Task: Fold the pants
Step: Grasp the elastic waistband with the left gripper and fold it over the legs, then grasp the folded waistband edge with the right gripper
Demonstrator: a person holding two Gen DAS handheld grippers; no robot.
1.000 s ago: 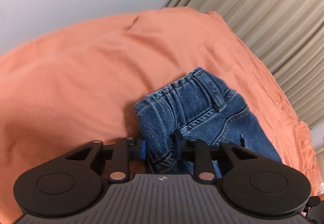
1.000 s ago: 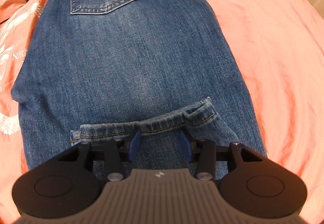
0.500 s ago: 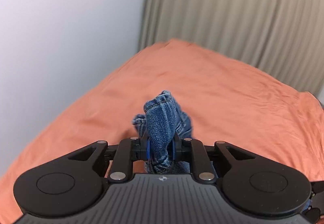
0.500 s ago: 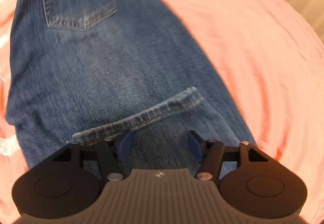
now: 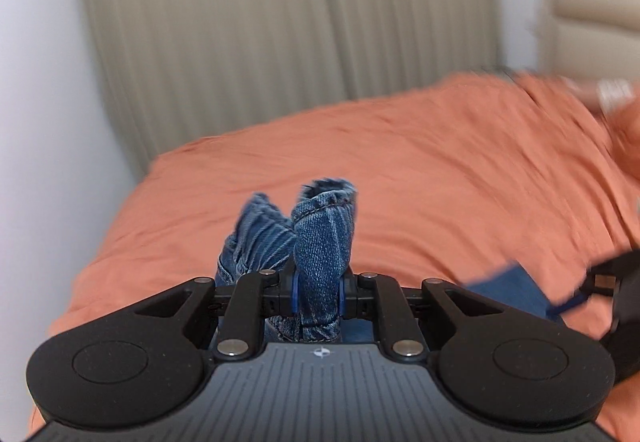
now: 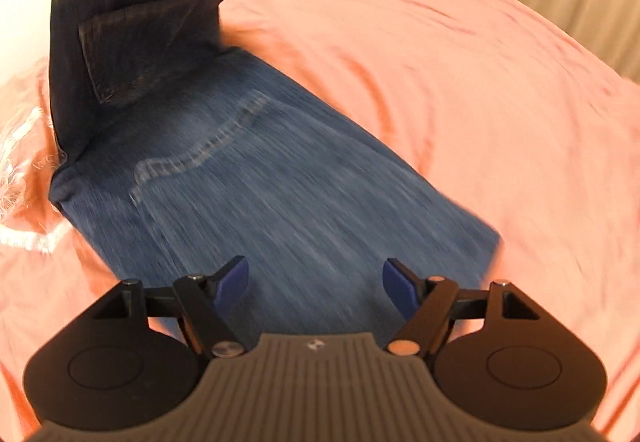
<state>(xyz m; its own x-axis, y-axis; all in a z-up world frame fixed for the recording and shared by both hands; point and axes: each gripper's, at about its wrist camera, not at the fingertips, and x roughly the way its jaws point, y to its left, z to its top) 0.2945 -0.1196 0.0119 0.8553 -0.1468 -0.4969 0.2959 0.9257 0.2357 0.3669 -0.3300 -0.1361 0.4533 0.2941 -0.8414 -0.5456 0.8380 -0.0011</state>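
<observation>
My left gripper (image 5: pixel 317 292) was clamped tight on a bunched piece of the jeans (image 5: pixel 320 242). The blue pads pressed in from both sides with only the thickness of the denim between them, and a stitched hem edge stuck up above the fingers. A second fold of the same denim rose just to the left of the pinched part. Through that camera I looked out over the orange bedspread (image 5: pixel 420 170) toward the pleated curtain (image 5: pixel 280 22) and a pale wall, with a headboard (image 5: pixel 592 26) at the far right. At the right edge I could make out part of my right gripper (image 5: pixel 616 294) and a flat blue strip of denim beside it, both blurred.

My right gripper (image 6: pixel 316 282) was spread wide. Its two blue pads (image 6: pixel 394 286) stood well apart and held nothing. Whether the tips touched the cloth I could not tell, because the picture was smeared.

In that view the jeans (image 6: pixel 280 202) lay flat on the bedspread (image 6: pixel 460 82), running from the gripper toward the upper left. There the upper part, with a back pocket (image 6: pixel 140 38), was lifted off the bed and stood up dark against the light, bending at a crease where it met the flat part. A leg hem (image 6: pixel 200 154) lay across the flat denim just below that crease.
</observation>
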